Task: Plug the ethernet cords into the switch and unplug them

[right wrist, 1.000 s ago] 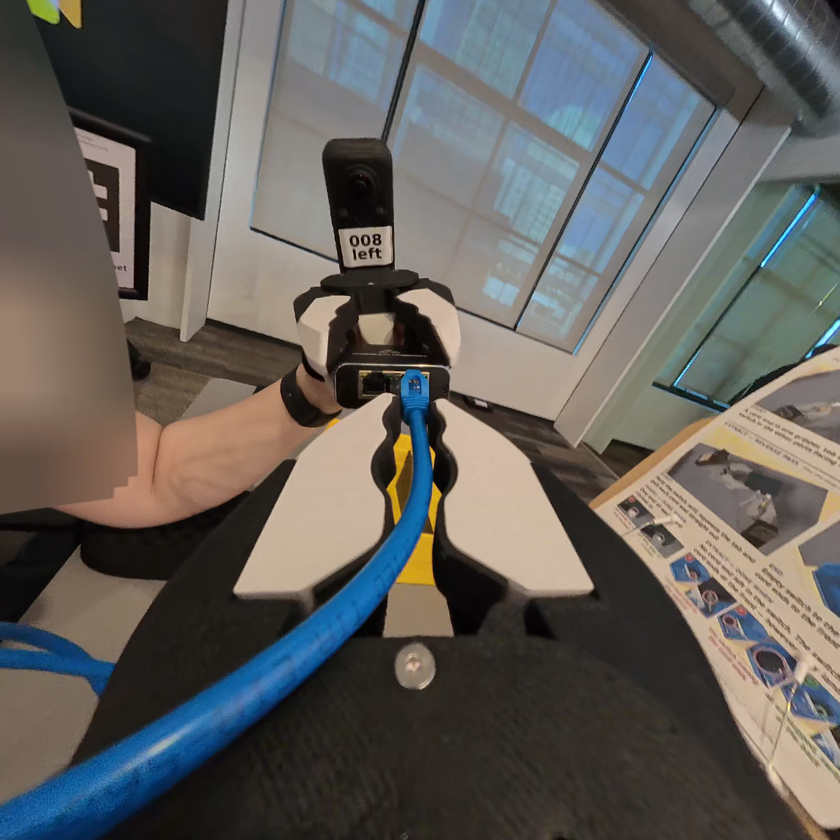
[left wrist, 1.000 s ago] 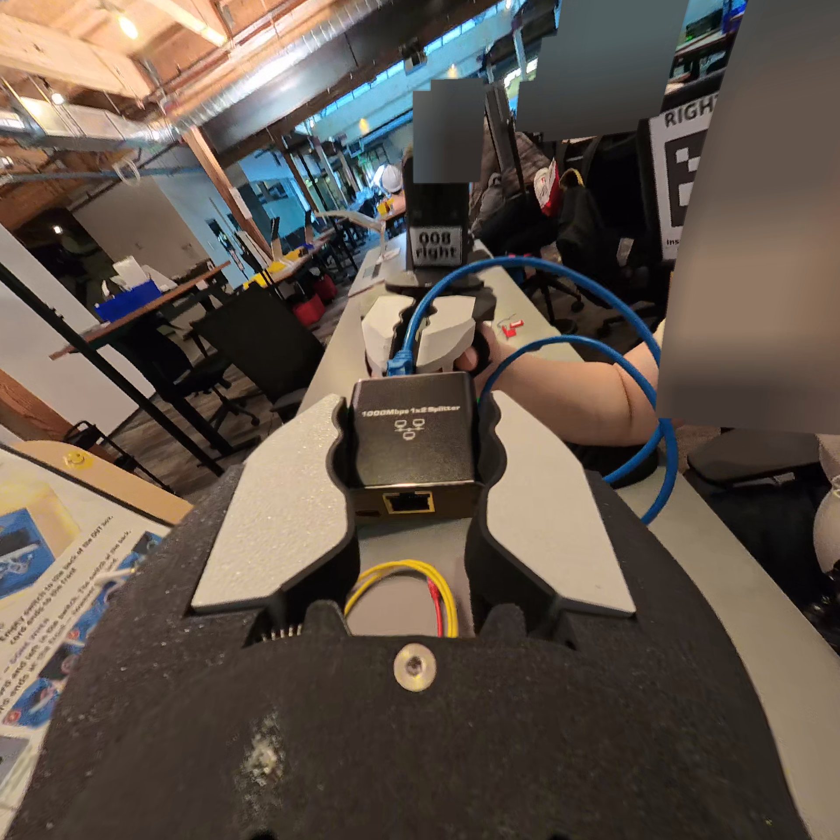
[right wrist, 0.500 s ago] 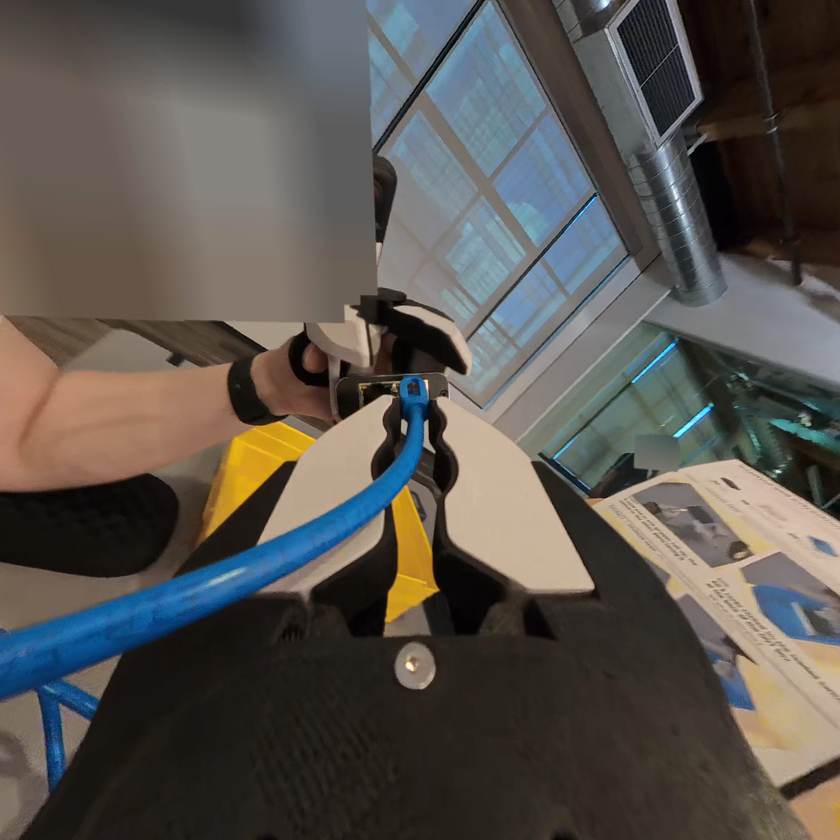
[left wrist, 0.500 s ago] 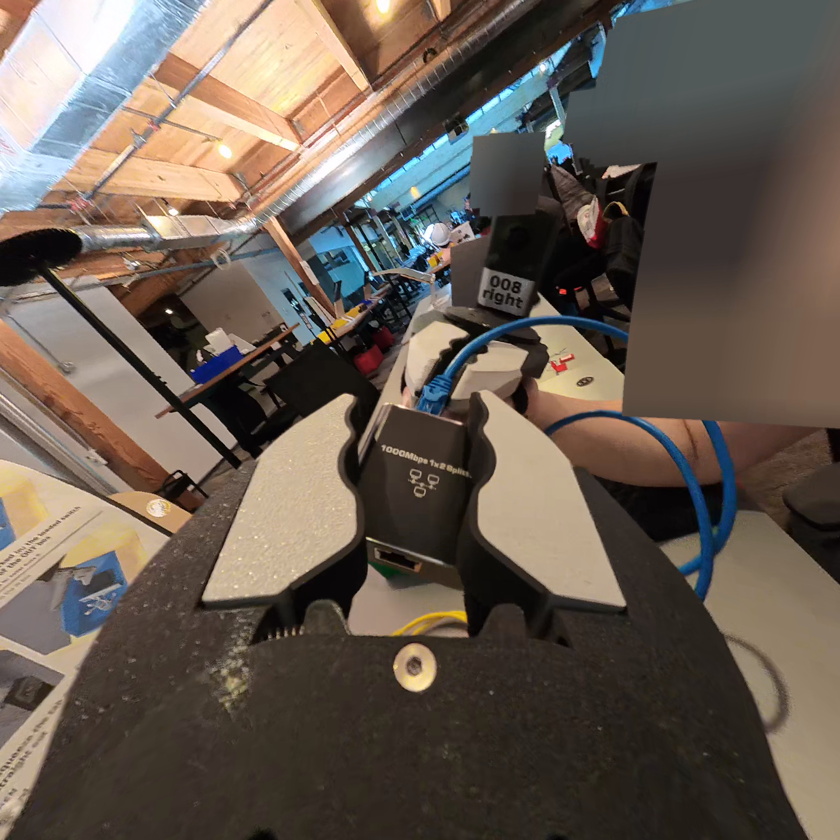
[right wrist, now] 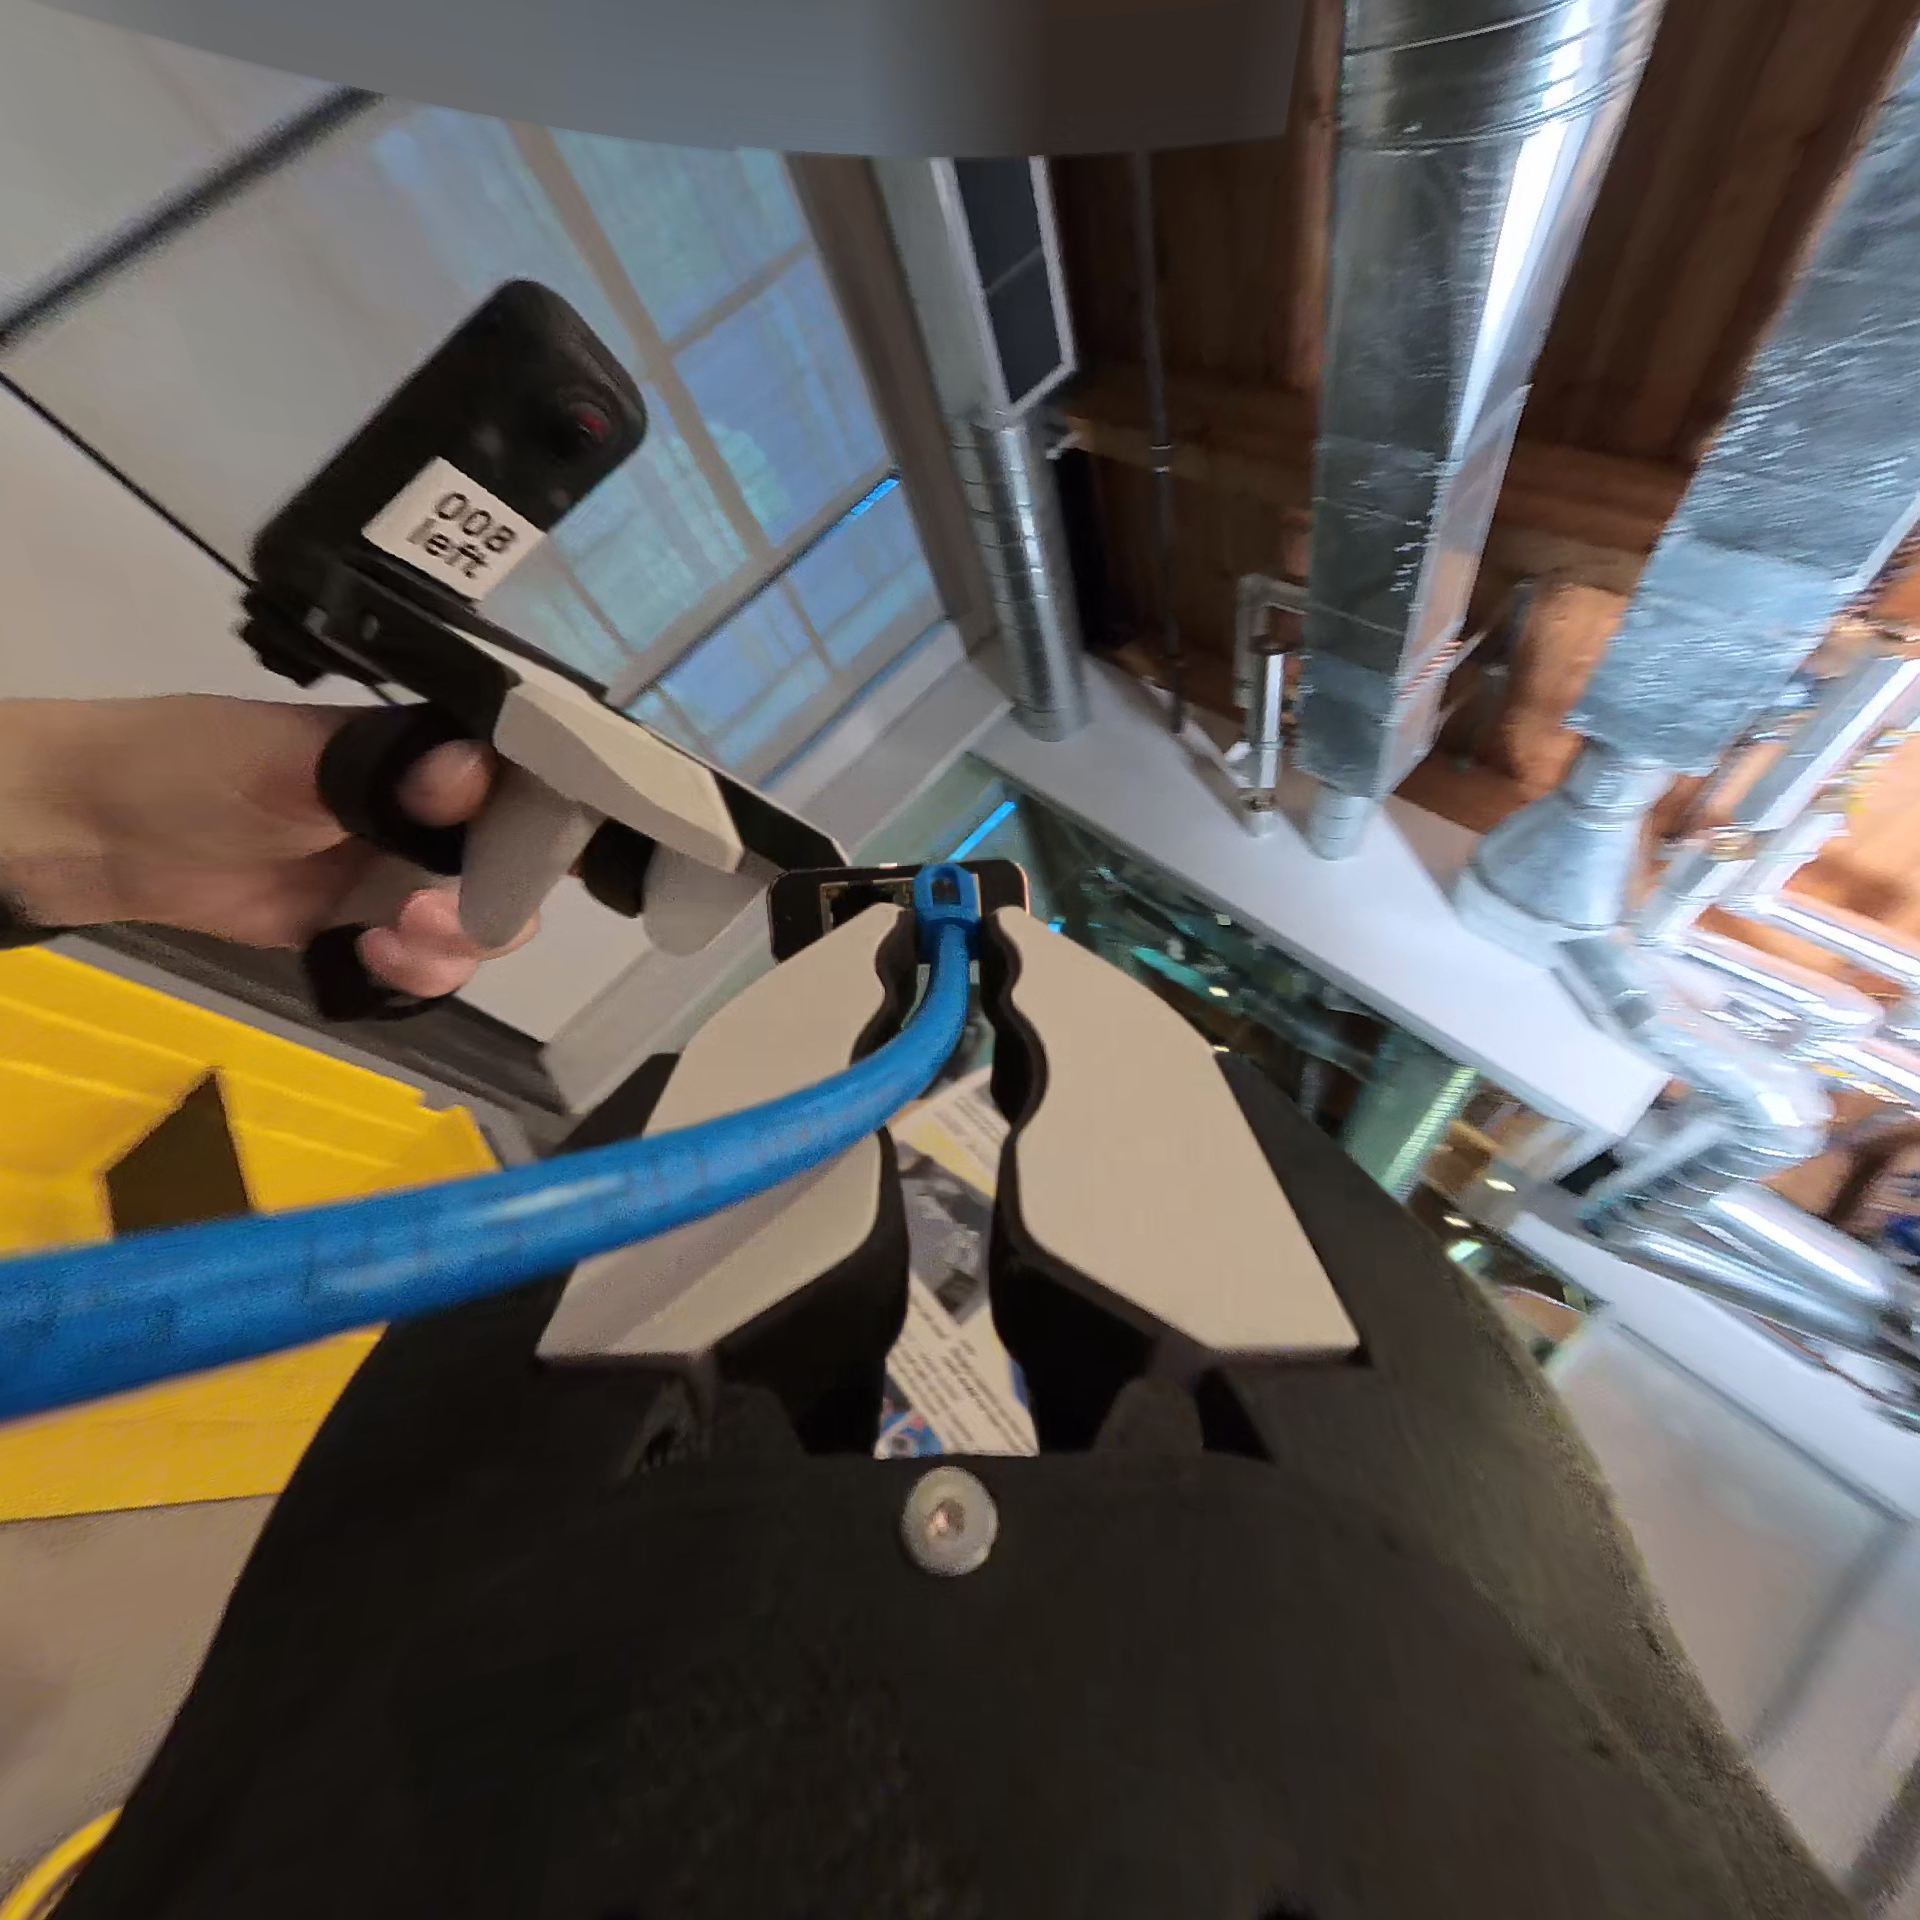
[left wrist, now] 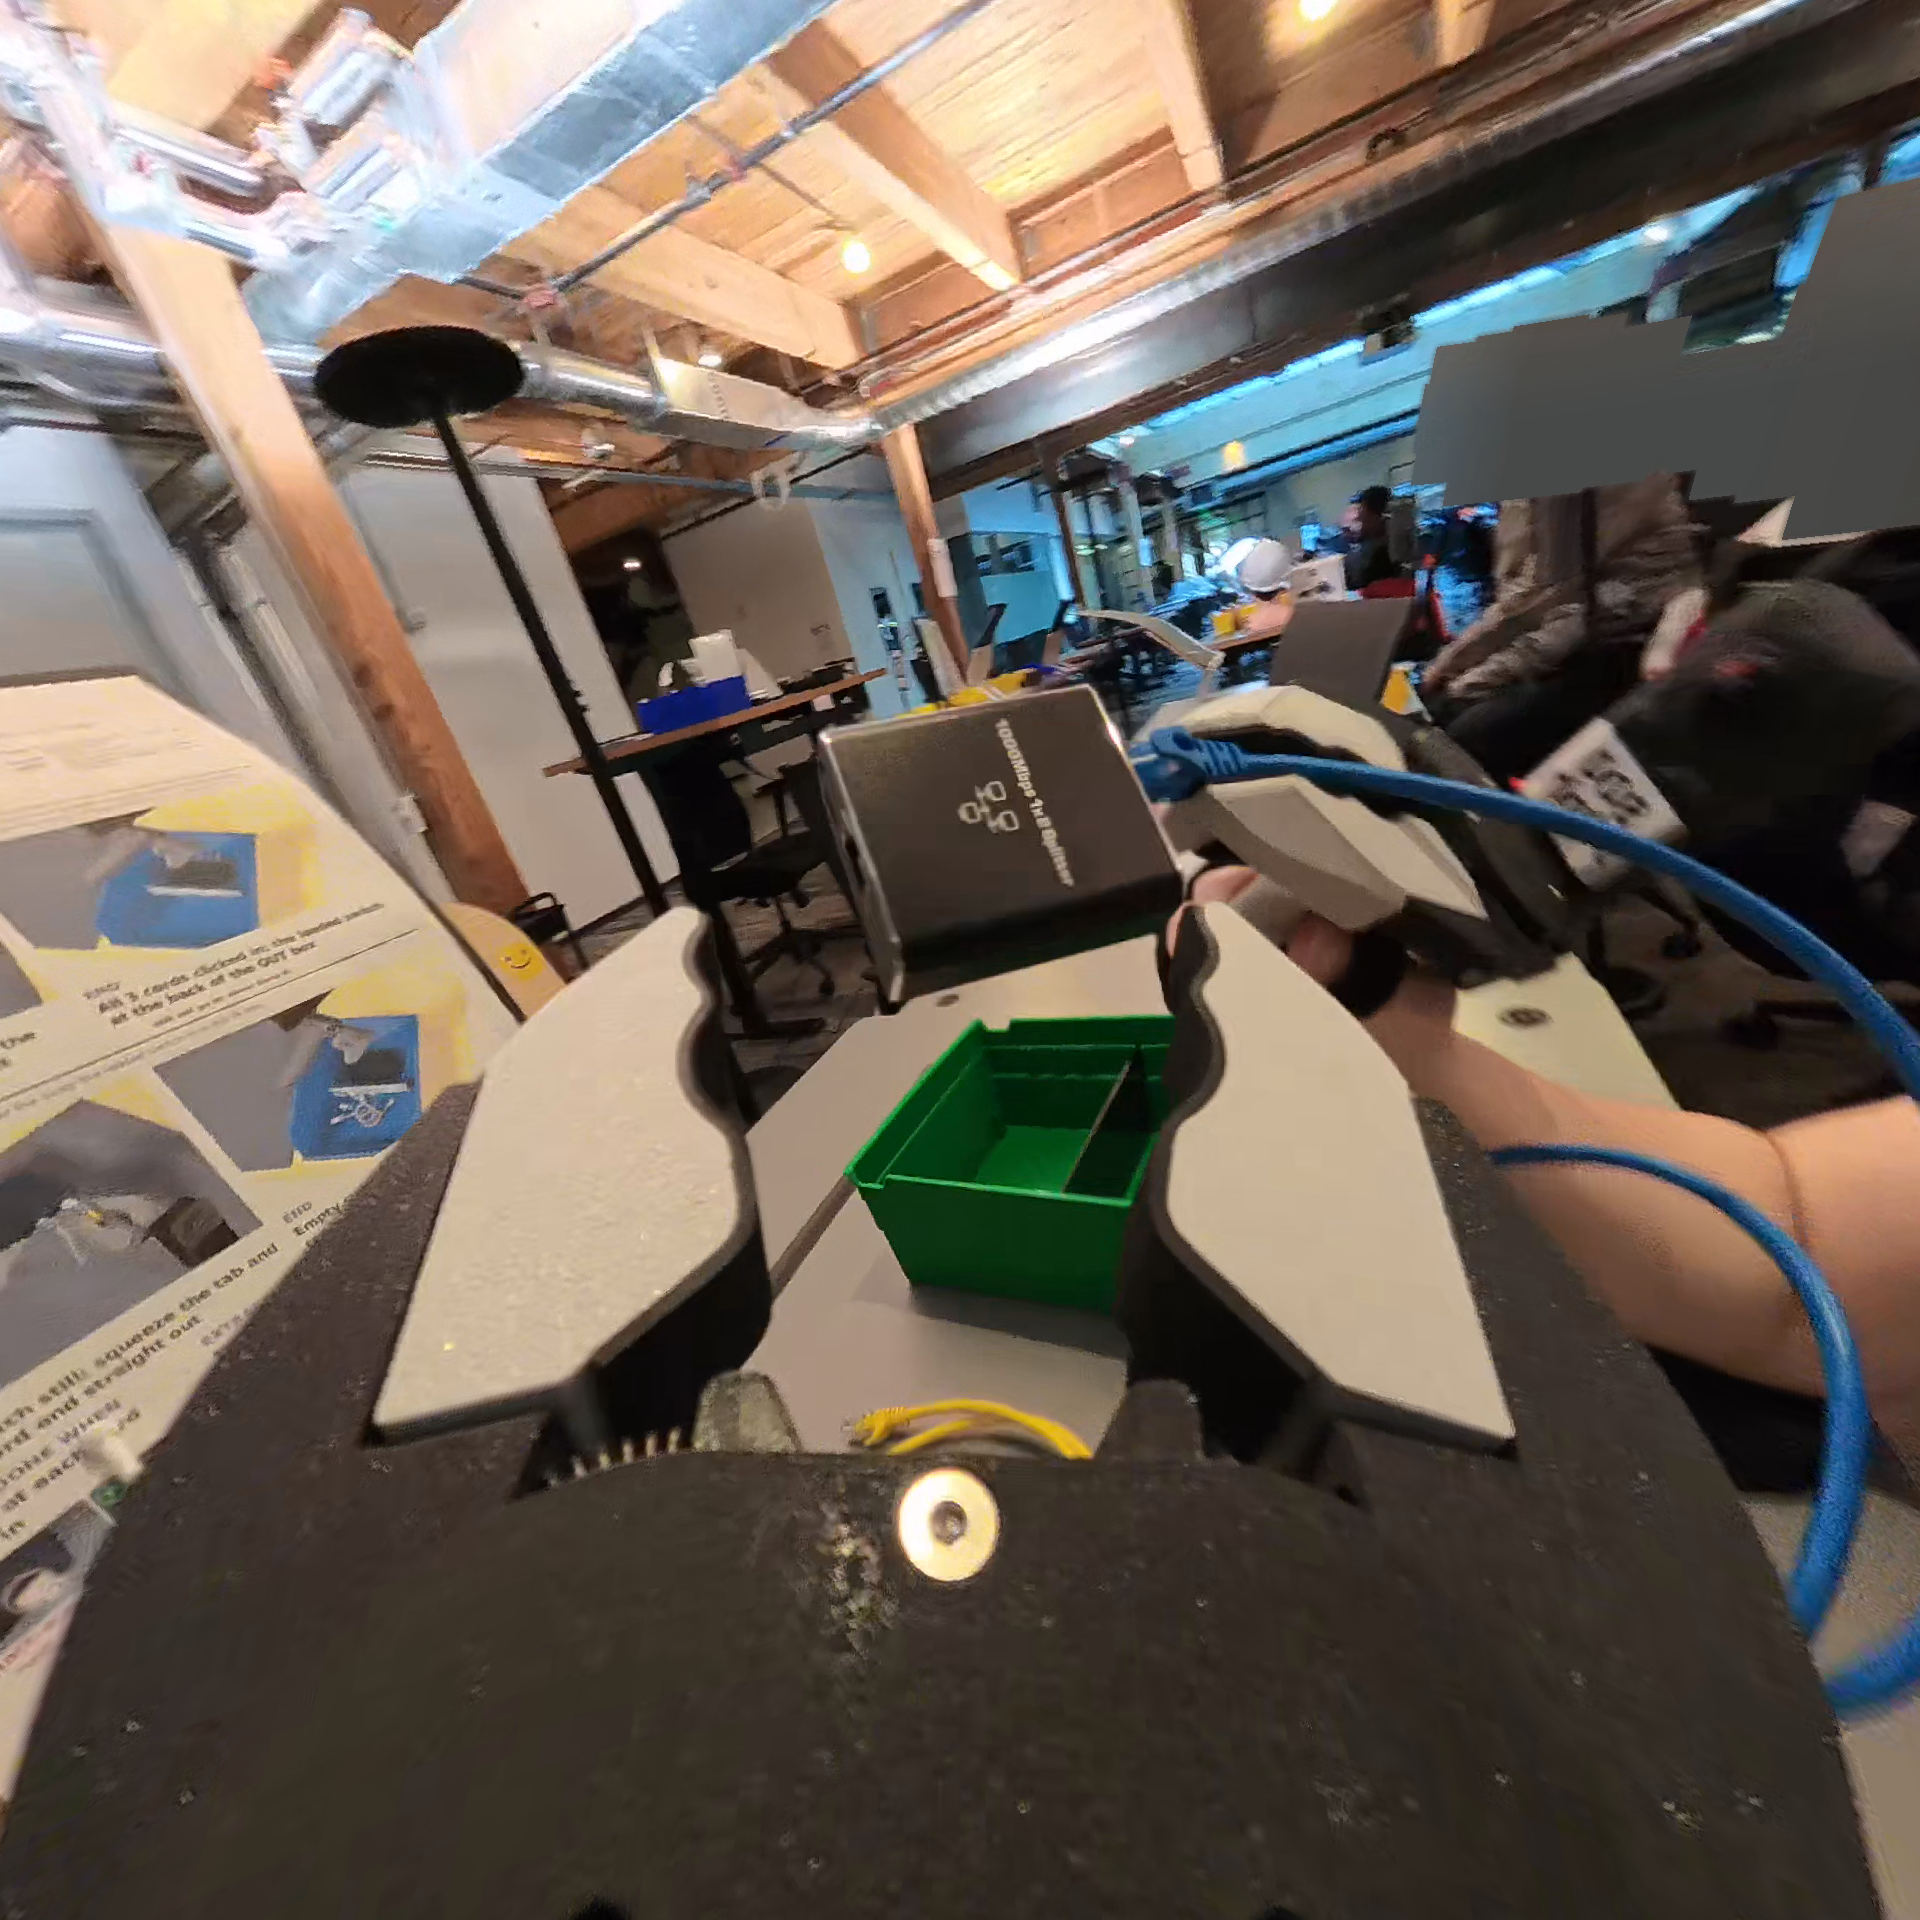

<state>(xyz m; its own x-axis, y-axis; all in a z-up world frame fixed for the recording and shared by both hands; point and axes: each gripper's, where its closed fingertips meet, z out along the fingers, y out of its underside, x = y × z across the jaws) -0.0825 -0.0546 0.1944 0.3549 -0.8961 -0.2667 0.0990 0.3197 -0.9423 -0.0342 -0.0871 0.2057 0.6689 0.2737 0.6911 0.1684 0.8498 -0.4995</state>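
The black switch hangs in the air, tilted, just beyond my left gripper's fingertips. That gripper is wide open and holds nothing. My right gripper is shut on the blue ethernet cord just behind its plug, which sits in a port of the switch. In the left wrist view the right gripper shows at the right of the switch, with the blue cord looping down. The left gripper shows side-on in the right wrist view, its tip by the switch.
A green divided bin stands on the grey table under the left gripper. A yellow cable lies near it. A printed instruction sheet stands at the left. A yellow bin is low left. A person's forearm crosses at right.
My left gripper has opened and let go of the switch, which has turned and now hangs from the blue plug in the right gripper. Both grippers have tilted upward.
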